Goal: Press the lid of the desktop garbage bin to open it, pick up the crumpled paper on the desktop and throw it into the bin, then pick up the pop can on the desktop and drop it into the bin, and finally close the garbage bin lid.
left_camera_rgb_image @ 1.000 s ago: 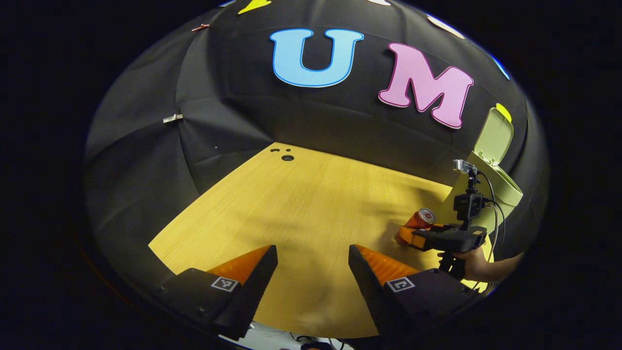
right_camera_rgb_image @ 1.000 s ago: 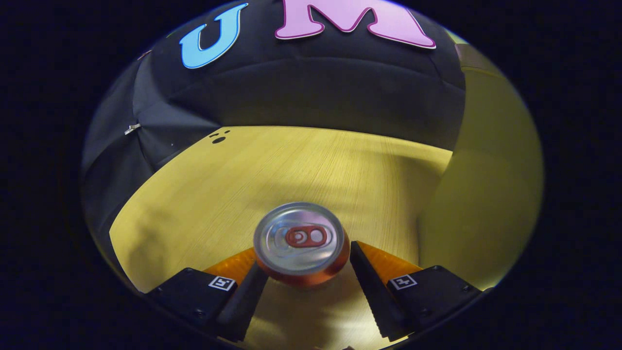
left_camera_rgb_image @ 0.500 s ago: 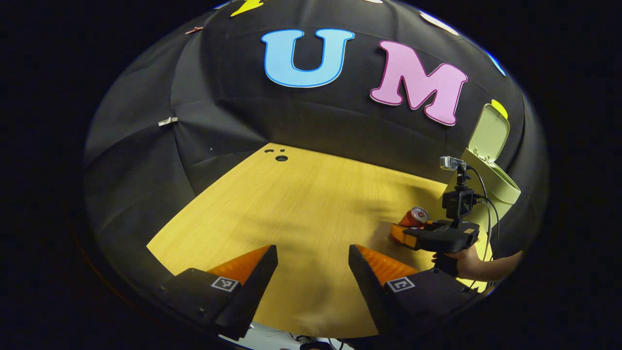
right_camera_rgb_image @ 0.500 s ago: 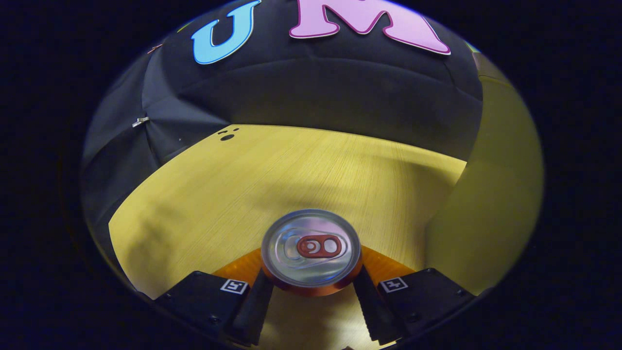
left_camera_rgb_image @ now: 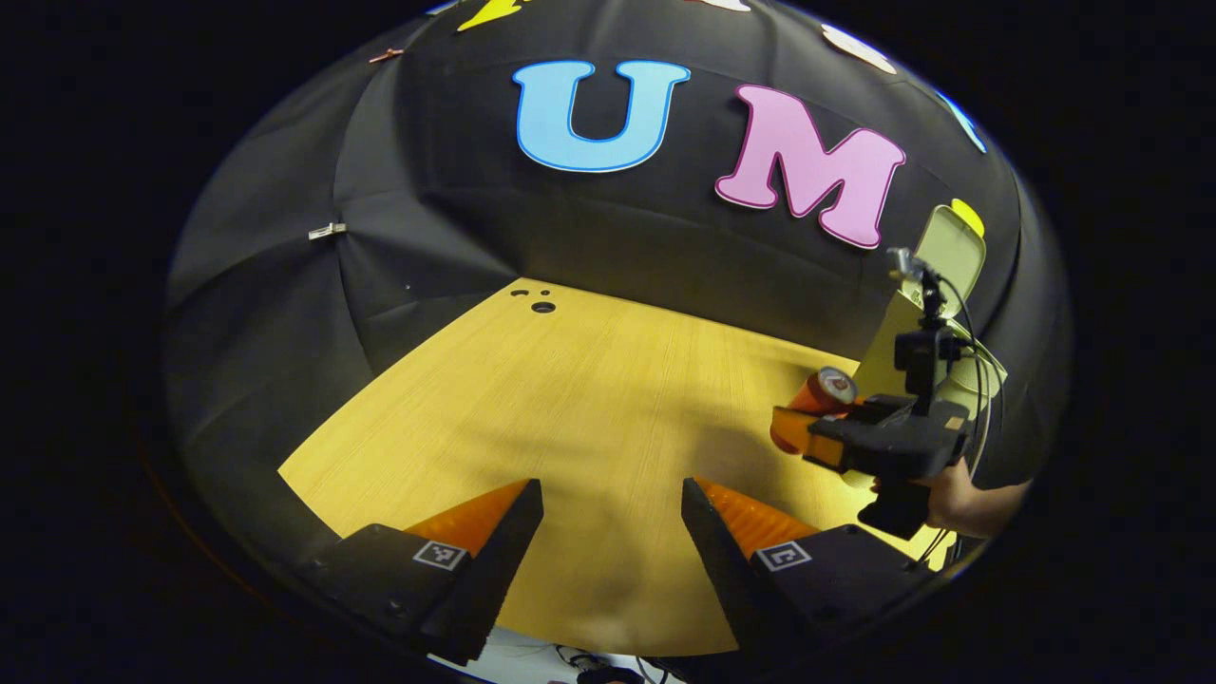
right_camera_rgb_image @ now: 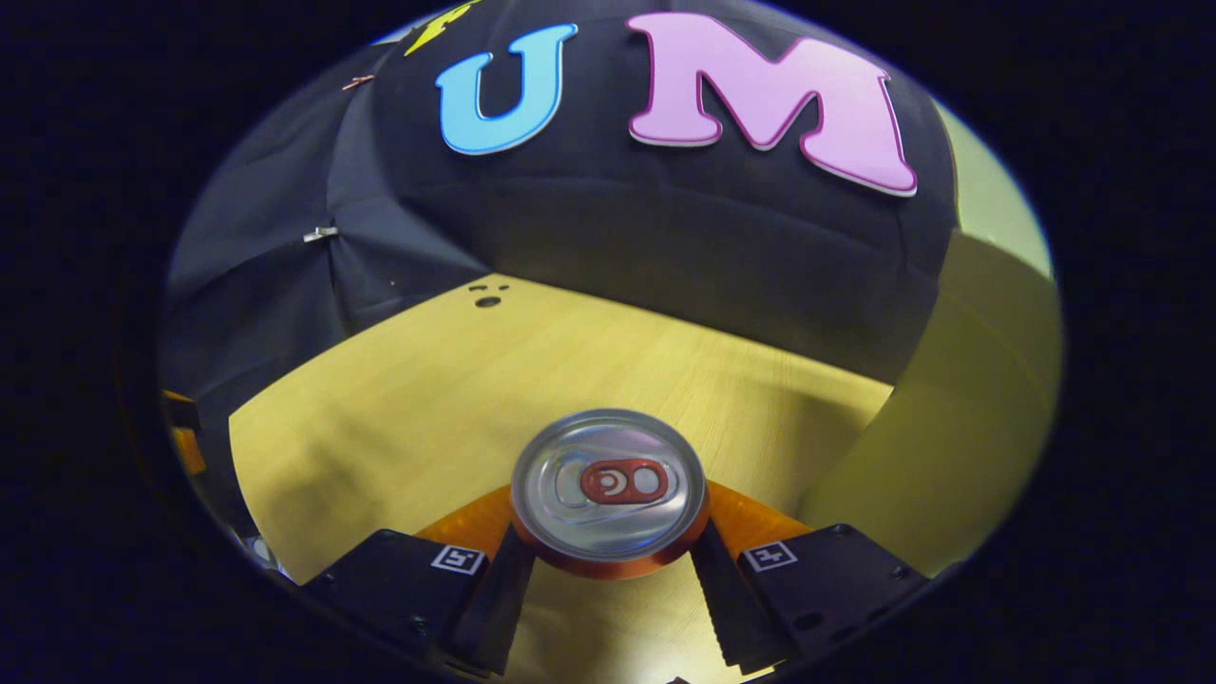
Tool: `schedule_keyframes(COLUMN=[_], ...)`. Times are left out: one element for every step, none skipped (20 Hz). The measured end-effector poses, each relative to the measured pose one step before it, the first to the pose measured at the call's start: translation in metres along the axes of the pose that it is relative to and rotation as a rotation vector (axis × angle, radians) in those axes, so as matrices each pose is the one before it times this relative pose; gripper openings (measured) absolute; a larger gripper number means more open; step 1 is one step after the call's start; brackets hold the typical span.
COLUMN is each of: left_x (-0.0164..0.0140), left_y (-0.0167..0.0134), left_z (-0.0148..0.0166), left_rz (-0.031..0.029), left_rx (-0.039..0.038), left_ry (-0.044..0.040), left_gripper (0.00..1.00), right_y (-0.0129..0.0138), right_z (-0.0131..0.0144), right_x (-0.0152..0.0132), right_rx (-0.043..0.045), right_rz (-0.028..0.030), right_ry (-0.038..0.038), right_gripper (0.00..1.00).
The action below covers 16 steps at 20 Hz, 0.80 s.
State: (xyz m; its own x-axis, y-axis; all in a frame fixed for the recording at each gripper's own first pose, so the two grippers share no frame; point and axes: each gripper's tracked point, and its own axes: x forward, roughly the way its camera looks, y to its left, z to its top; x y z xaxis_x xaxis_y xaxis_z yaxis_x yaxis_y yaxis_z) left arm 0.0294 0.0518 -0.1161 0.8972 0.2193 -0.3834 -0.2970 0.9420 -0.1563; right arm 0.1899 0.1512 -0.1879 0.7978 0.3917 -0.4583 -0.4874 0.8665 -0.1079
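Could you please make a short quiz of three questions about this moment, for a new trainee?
1. True or false: the bin lid stands open.
2. What does the right gripper hold? A) crumpled paper B) pop can C) nothing
3. Fill in: the left gripper is ____ above the wooden desktop.

Key: 1 true; 2 B, both fingers press on the can's sides; 3 open, with nothing between its fingers.

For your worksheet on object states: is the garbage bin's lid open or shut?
Open: the lid stands raised above the bin.
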Motion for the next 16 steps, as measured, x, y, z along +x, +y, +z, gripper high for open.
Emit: schedule_keyframes(left_x=[-0.00099, -0.00093, -0.00004, -0.00116, -0.00057, 0.00049, 0.00011, -0.00019, 0.00102, -0.00046, 0.00100, 0.00007, 0.00061, -0.00076, 0.00017, 0.00156], left_y=[-0.00161, 0.00106, -0.00028, -0.00050, -0.00184, -0.00095, -0.00226, -0.00200, -0.00231, -0.00145, -0.00242, -0.00235, -0.00458, -0.00473, -0.00378, -0.00237], left_z=[-0.00031, -0.00200, -0.00183, -0.00178, -0.00130, -0.00163, -0.00015, -0.00078, -0.00005, -0.00064, 0.00038, -0.00060, 0.00163, 0.00083, 0.00237, 0.00160], left_rz=[-0.00608, -0.00022, -0.00077, -0.00572, -0.00564, -0.00598, -0.00668, -0.00592, -0.00729, -0.00718, -0.00538, -0.00645, -0.01499, -0.01324, -0.00848, -0.00712], left_rx=[0.00399, 0.00437, 0.00133, -0.00321, -0.00547, -0.00487, -0.00374, -0.00298, -0.00160, 0.00069, 0.00153, -0.00229, -0.00809, -0.00570, -0.00110, 0.00292], left_ry=[-0.00694, -0.00289, -0.00099, -0.00203, -0.00101, -0.00214, -0.00318, -0.00365, -0.00335, -0.00266, -0.00022, 0.00347, -0.00004, 0.00060, -0.00138, -0.00536], left_gripper=[0.95, 0.94, 0.94, 0.96, 0.94, 0.94, 0.94, 0.94, 0.95, 0.94, 0.94, 0.94, 0.95, 0.95, 0.95, 0.95], right_y=[0.00036, -0.00128, -0.00187, -0.00213, -0.00363, -0.00404, -0.00345, -0.00386, -0.00484, -0.00643, -0.00736, -0.00953, -0.01052, -0.01157, -0.01138, -0.01091], right_z=[0.00900, 0.01215, 0.01242, 0.01332, 0.01086, 0.01081, 0.00943, 0.00961, 0.00937, 0.01001, 0.00944, 0.00948, 0.01001, 0.01187, 0.01207, 0.01065], right_x=[-0.01034, -0.00900, -0.00856, -0.00829, -0.00824, -0.00777, -0.00898, -0.00828, -0.00772, -0.00747, -0.00737, -0.00711, -0.00696, -0.00503, -0.00446, -0.00294], right_rx=[-0.00631, -0.00276, 0.00052, 0.00232, 0.00358, 0.00570, 0.00676, 0.00959, 0.00920, 0.00871, 0.00842, 0.00907, 0.01213, 0.01528, 0.01886, 0.01834], right_rz=[-0.00004, -0.00177, 0.00066, -0.00354, -0.00583, -0.00501, -0.00415, -0.00282, -0.00708, -0.01159, -0.01577, -0.01930, -0.02237, -0.02419, -0.01775, -0.01867], right_ry=[-0.01537, -0.01698, -0.01434, -0.02028, -0.01561, -0.01258, -0.01060, -0.00945, -0.00922, -0.01200, -0.00967, -0.00298, -0.01153, -0.01426, -0.01572, -0.01597], right_gripper=[0.82, 0.82, 0.82, 0.82, 0.82, 0.82, 0.82, 0.82, 0.82, 0.82, 0.82, 0.82, 0.82, 0.82, 0.82, 0.82])
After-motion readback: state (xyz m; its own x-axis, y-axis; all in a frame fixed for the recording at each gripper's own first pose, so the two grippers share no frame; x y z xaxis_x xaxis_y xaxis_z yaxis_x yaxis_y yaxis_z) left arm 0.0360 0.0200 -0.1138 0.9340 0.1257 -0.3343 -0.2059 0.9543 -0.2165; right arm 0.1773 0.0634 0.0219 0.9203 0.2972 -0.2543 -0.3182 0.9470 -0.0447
